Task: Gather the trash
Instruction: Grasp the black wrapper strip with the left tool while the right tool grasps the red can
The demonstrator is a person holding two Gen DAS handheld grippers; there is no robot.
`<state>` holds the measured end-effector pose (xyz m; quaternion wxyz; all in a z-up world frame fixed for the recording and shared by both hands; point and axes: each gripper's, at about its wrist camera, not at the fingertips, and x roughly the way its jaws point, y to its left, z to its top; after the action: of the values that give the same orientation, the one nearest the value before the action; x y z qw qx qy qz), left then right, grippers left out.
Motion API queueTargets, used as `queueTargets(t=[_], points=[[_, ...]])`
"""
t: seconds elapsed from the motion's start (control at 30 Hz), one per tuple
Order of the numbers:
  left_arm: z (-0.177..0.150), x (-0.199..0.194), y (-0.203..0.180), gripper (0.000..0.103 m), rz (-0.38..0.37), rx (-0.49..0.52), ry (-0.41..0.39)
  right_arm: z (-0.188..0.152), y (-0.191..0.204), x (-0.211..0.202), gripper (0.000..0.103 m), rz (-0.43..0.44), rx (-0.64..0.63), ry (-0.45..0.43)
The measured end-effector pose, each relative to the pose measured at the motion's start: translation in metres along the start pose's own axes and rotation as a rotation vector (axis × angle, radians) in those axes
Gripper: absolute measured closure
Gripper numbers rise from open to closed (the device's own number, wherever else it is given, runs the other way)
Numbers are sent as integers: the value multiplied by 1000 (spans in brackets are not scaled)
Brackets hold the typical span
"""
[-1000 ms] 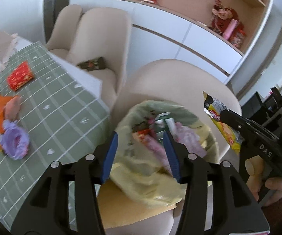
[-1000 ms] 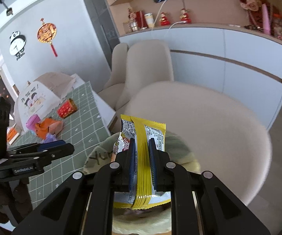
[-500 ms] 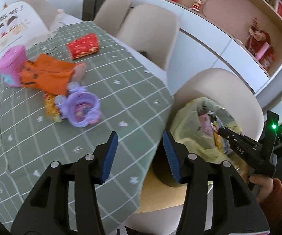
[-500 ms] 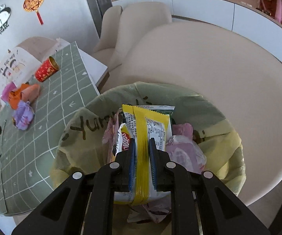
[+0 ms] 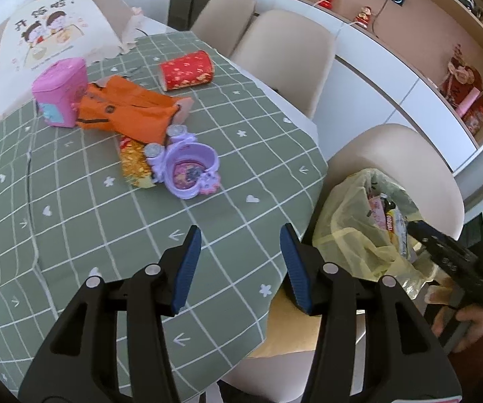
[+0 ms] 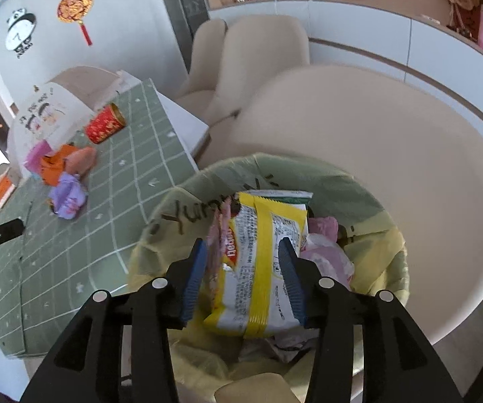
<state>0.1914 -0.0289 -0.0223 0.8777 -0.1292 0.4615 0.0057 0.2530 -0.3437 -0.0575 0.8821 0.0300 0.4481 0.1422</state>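
The right gripper (image 6: 243, 272), jaws just opened, straddles a yellow snack wrapper (image 6: 261, 262) lying loose in the yellow trash bag (image 6: 181, 221). The left gripper (image 5: 239, 265) hovers spread and empty over the green checked tablecloth (image 5: 73, 208), a purple toy (image 5: 187, 171) at eleven o'clock.

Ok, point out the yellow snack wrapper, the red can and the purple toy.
yellow snack wrapper (image 6: 258, 262), right wrist view, on its printed white face beside the yellow band.
red can (image 5: 187, 70), left wrist view, on the middle of its side as it lies.
purple toy (image 5: 187, 171), left wrist view, on its round pink centre.
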Motion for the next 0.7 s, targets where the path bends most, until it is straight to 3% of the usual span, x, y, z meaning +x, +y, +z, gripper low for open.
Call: queueTargets(t=[0.23,0.37,0.7], points=[[6,-13,19,56,80,12,-68,15,12,-31,59,-15,-14,-81],[25,-20,36,56,77,4,-107,30,32,-39,55,-25,-22,-132],[63,-22,92,56,61,-4,-147,67,115,-8,55,43,-77,-130]])
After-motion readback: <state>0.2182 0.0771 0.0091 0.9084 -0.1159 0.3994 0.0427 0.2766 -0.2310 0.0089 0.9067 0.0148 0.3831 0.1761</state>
